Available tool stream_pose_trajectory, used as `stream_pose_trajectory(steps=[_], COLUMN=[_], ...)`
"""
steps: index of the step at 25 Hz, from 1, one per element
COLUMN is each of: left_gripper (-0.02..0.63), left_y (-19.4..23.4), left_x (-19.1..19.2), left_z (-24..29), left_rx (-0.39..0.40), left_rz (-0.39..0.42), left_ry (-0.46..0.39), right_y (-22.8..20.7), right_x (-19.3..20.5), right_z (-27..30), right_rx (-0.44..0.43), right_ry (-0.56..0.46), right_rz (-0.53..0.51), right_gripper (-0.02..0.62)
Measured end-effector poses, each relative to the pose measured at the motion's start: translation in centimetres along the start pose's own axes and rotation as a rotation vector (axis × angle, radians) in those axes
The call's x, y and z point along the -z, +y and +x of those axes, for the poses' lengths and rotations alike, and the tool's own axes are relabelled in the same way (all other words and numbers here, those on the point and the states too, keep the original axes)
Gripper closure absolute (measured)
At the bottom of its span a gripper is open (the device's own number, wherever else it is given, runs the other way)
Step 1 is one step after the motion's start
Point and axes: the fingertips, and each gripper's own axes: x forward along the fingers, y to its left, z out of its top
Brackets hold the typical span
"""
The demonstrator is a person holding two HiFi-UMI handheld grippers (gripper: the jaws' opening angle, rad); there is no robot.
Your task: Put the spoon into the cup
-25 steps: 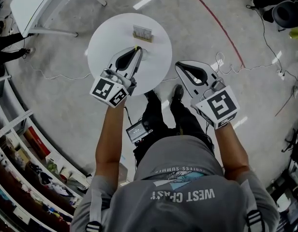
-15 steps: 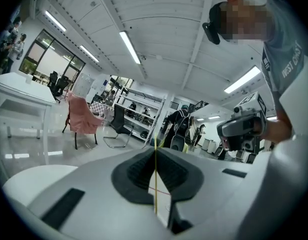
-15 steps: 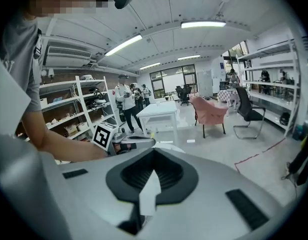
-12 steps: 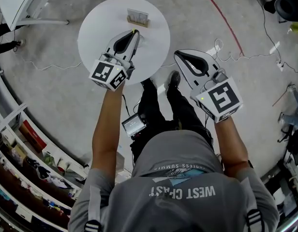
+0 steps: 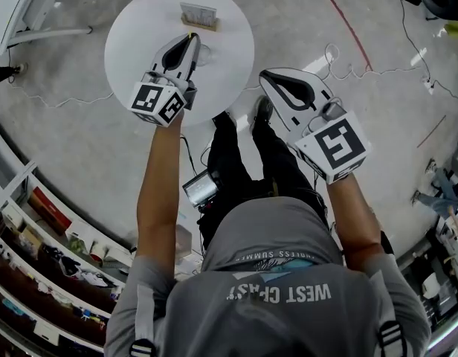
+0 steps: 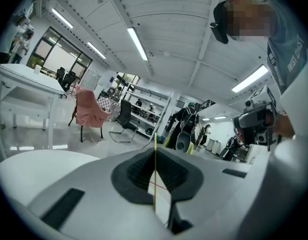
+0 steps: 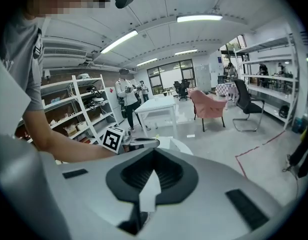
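My left gripper (image 5: 189, 37) reaches over a round white table (image 5: 140, 21) and is shut on a thin yellow spoon, whose tip (image 5: 189, 33) pokes out past the jaws. The left gripper view shows that spoon (image 6: 155, 184) edge-on as a yellow line pinched between the jaws of the left gripper (image 6: 155, 151). A clear cup (image 5: 205, 52) stands on the table just right of the left jaws. My right gripper (image 5: 265, 75) hangs over the floor right of the table, shut with nothing in it. In its own view the right gripper (image 7: 154, 151) points towards the left gripper's marker cube (image 7: 113, 139).
A small wooden holder (image 5: 198, 15) stands at the table's far side. Cables (image 5: 348, 73) and a red line (image 5: 348, 28) run over the grey floor. Shelves (image 5: 36, 259) curve along the lower left. A white desk (image 5: 21, 6) stands at the far left.
The table and both grippers have slid up and to the left in the head view. The grippers keep about the same place relative to the table, and both stay shut.
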Motion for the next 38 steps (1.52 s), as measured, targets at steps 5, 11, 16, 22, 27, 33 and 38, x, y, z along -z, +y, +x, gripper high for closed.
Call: stream_pose_trajectory(steps=[5,11,16,22,27,33,38], left_gripper=[0.601,0.601,0.601,0.601,0.601,0.601,0.598], left_y=[0.8,1.5,1.0,1.3,1.3,1.1,0.7], left_x=[0.2,0.1,-0.8,-1.2,-1.6,-1.5,-1.4], left_z=[0.0,0.3,0.5,0.8,0.5,0.5,0.4], left_rx=[-0.009,-0.011,0.006,0.006,0.004,0.009,0.008], left_rz=[-0.035,-0.081,-0.091,-0.1,-0.116,-0.107,-0.1], left_ry=[-0.028,-0.059,-0.086,-0.105,-0.129,-0.135,-0.134], right_y=[0.1,0.1,0.2,0.1,0.5,0.4,0.2], right_x=[0.8,1.3,1.9,1.9,1.4,1.8,1.7], right_z=[0.3,0.7,0.6,0.7,0.7,0.5,0.1], right_rx=[-0.009,-0.013,-0.005,-0.004,-0.02,-0.01,-0.002], right_ry=[0.01,0.022,0.046,0.055,0.024,0.044,0.043], right_rz=[0.01,0.019,0.05,0.066,0.013,0.042,0.043], right_gripper=[0.597,0.597,0.597,0.597,0.597,0.597,0.597])
